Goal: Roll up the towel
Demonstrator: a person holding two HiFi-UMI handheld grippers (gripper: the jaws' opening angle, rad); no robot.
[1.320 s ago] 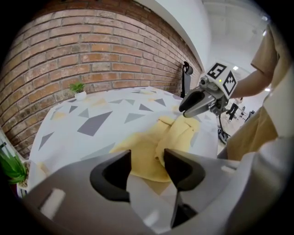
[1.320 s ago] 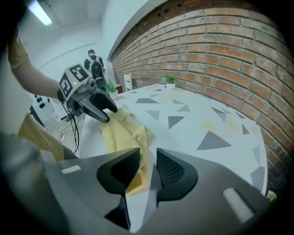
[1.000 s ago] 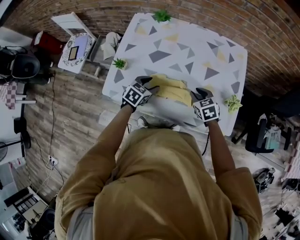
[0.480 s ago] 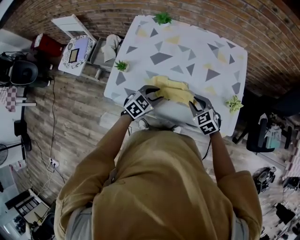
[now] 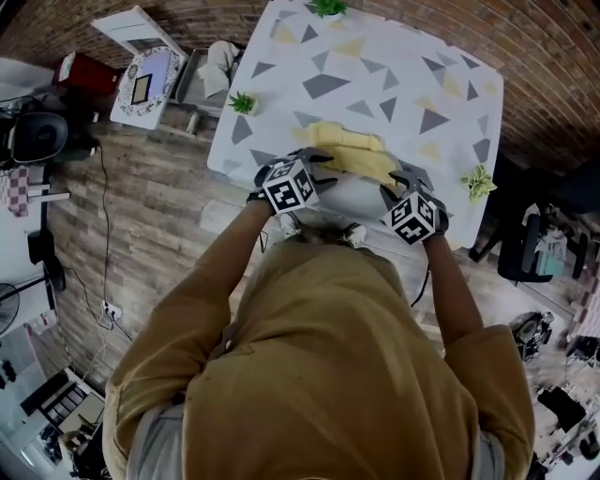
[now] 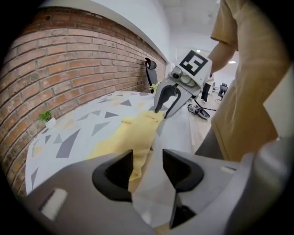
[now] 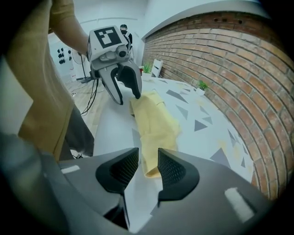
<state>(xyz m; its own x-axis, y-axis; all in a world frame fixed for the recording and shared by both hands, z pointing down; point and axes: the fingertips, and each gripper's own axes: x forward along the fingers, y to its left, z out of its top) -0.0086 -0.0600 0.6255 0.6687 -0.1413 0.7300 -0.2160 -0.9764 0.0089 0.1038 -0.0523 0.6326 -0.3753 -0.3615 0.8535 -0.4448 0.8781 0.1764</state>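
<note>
In the head view, the top edge cuts off the far side of the table [image 5: 394, 66] and most of the plant [image 5: 328, 7] standing there. The person's torso [image 5: 319, 375] covers the floor below the near table edge. The marker cubes hide the near corners of the towel [image 5: 356, 157].

In the left gripper view, the left gripper [image 6: 148, 167] covers the towel's near end, so we cannot see where the cloth stops.

In the right gripper view, the right gripper [image 7: 148, 172], its jaws just opening slightly, partly covers the towel's end.

We cannot identify the small clutter [image 5: 42, 141] at the head view's left.
</note>
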